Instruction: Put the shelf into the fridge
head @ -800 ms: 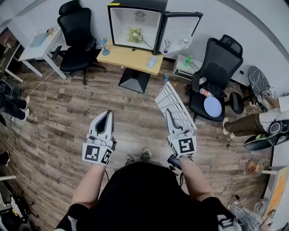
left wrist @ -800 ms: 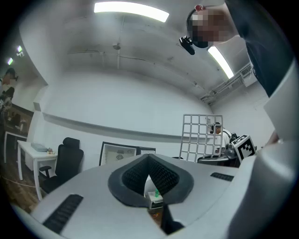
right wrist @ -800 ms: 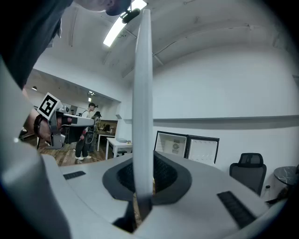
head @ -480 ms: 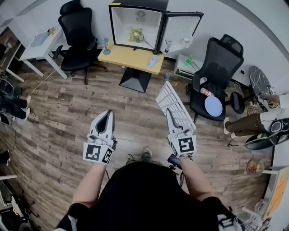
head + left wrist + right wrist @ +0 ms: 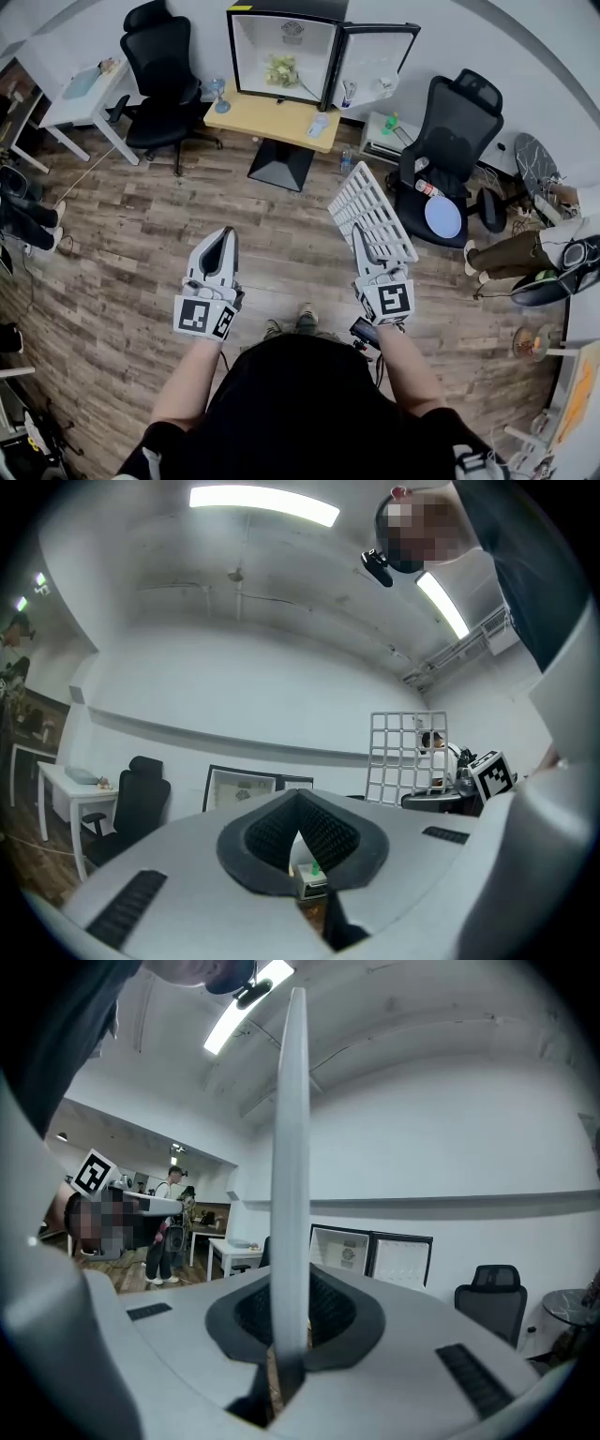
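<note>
A white wire-grid shelf (image 5: 371,214) sticks up and forward from my right gripper (image 5: 364,251), which is shut on its near edge. In the right gripper view the shelf (image 5: 290,1176) shows edge-on as a tall white strip between the closed jaws. My left gripper (image 5: 221,246) hangs at the same height to the left, jaws closed with nothing in them (image 5: 298,834). The small black fridge (image 5: 287,52) stands on a wooden table (image 5: 270,120) ahead, its door (image 5: 377,64) swung open to the right and its lit white inside showing. From the left gripper view the shelf (image 5: 405,758) appears as a grid at right.
Black office chairs stand at the left (image 5: 161,75) and right (image 5: 450,150) of the fridge table. A white desk (image 5: 80,94) sits at far left. People sit at the right edge (image 5: 525,258) and left edge (image 5: 23,206). Wood floor lies between me and the table.
The right gripper and shelf have shifted slightly right and tilted a little more upright. The left gripper has barely moved.
</note>
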